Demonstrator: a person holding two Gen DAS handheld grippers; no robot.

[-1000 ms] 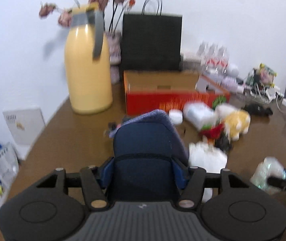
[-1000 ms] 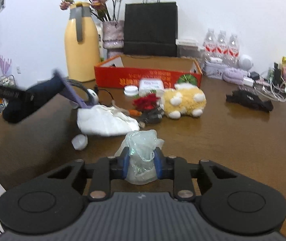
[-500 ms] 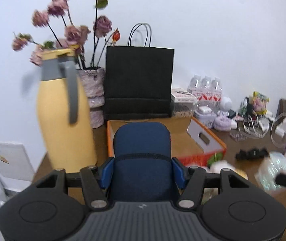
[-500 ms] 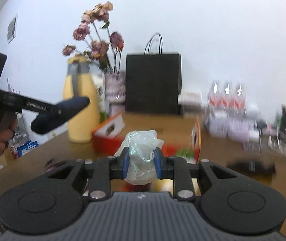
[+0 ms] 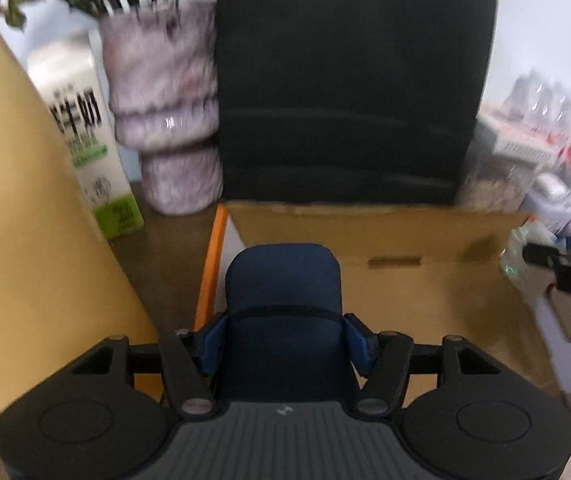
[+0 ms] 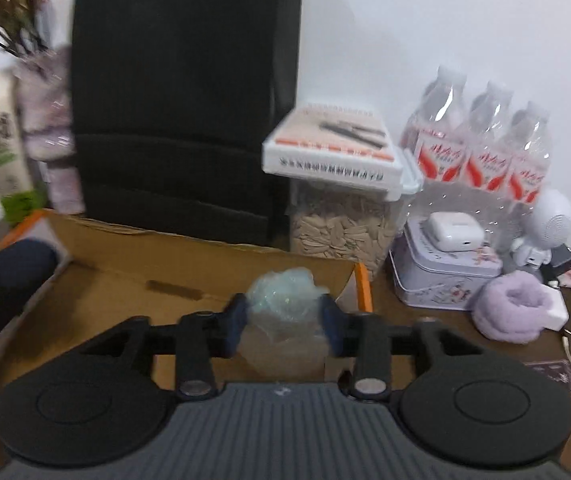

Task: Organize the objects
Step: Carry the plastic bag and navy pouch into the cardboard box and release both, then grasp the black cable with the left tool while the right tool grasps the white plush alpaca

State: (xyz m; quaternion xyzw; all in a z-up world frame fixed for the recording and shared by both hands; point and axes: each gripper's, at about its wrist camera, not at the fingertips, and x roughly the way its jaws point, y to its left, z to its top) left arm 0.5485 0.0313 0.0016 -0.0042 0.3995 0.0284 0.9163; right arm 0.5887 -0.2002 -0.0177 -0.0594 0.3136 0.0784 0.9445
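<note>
Left gripper pinches a blue pouch, right gripper a crumpled plastic bag; released early, either could miss the cardboard box.

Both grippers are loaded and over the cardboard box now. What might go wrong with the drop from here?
1. The plastic bag in the right gripper sits near the box's right wall and could land outside.
2. The left gripper, holding the blue pouch, is close to the yellow jug and vase; a sideways swing may knock them.
</note>
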